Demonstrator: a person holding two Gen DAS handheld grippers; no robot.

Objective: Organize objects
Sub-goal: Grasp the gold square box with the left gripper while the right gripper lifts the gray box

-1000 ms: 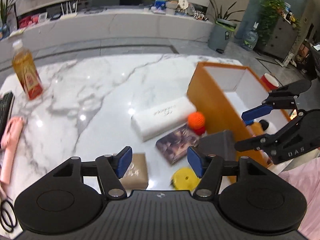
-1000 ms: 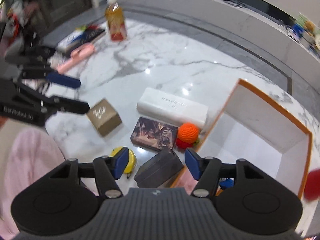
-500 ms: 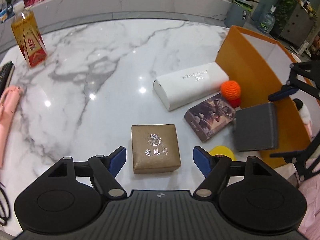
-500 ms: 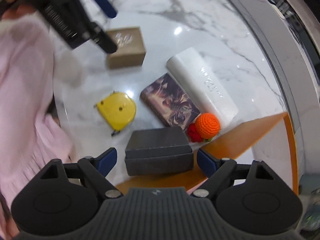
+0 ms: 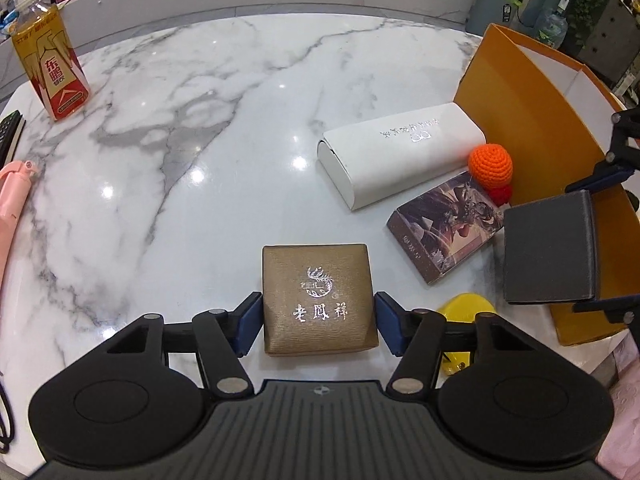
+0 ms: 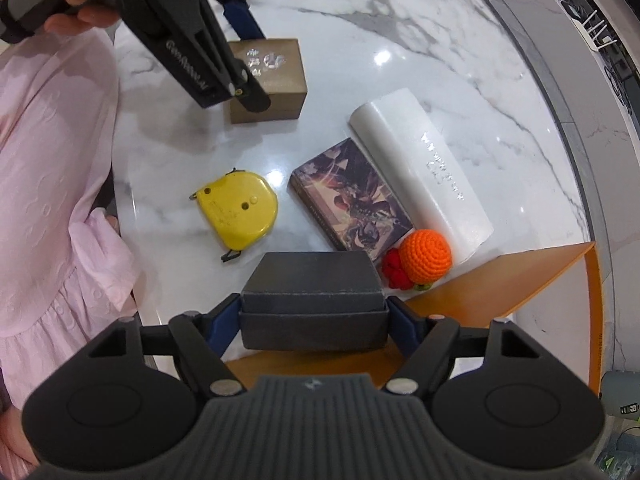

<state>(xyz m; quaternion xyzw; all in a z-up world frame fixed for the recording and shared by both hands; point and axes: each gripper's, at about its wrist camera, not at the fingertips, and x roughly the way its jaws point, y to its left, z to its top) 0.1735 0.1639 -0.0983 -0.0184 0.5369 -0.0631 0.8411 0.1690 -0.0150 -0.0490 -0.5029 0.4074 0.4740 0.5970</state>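
You're at the pickup step: left tool [image 5: 319, 322] has just closed onto the brown box [image 5: 318, 297], right tool [image 6: 313, 322] onto the grey box [image 6: 313, 302]; next, lift both into the orange bin [image 5: 516, 92].

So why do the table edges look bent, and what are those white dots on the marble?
Left wrist view: the fisheye lens bows the white marble table; the dots are lamp glare. Right wrist view: the same curving, glare near the white oblong case, and the left gripper looms slightly soft.
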